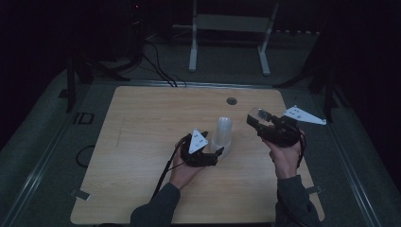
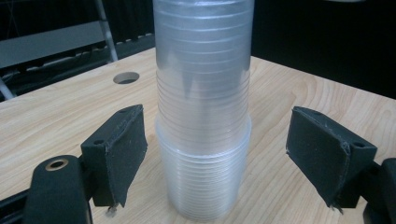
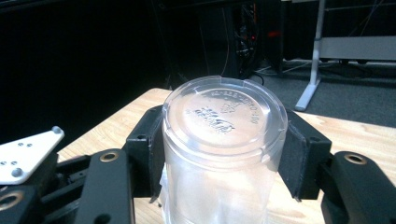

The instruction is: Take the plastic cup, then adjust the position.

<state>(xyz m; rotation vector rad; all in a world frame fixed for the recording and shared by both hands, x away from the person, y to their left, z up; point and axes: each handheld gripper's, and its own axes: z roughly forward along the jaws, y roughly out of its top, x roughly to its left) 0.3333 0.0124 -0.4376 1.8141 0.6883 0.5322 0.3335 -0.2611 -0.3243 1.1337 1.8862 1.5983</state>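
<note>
On the wooden worktop point(image 1: 142, 142), a stack of clear plastic cups point(image 1: 222, 135) stands upright between the left gripper's point(image 1: 208, 153) spread fingers point(image 2: 119, 154), untouched. The right gripper's point(image 1: 257, 118) fingers point(image 3: 149, 149) pinch one separated cup point(image 3: 224, 154), held aloft to the stack's right. Judging by this, unstacking is under way; next, this cup needs setting down apart.

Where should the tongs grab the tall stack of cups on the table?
Low on the cup stack, from the side. It stands upright, round and widest near the bottom, and the left tongs already sit open on either side there.
</note>
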